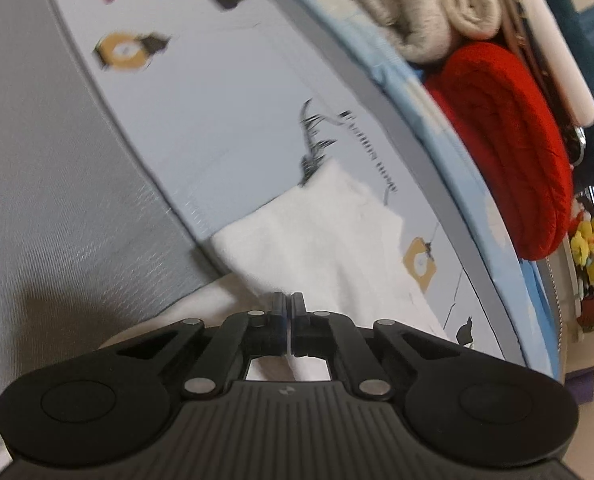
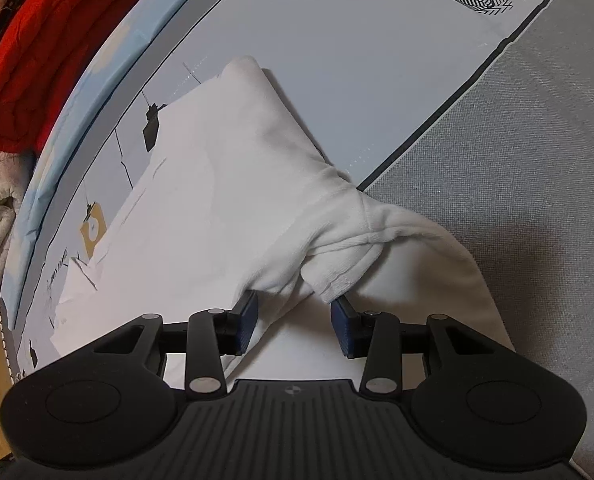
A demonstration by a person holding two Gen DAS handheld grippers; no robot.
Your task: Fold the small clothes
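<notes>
White garment [image 2: 225, 184] bunched between parted right claw [image 2: 295, 320] pads, left claw [image 1: 288, 304] clenched over it, mat lettering blurred.

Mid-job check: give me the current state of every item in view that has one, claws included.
White garment: partly folded, bunched near the right claw, lying on the printed sheet.
Left claw: shut, over the garment; a pinch of cloth cannot be confirmed.
Right claw: open, straddling a bunched fold.
Red blanket: folded, stacked beside the bed.
Cream blanket: folded, beside the red one.

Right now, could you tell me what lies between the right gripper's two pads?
A bunched fold of the white garment sits between the right gripper pads, in the right wrist view.
</notes>
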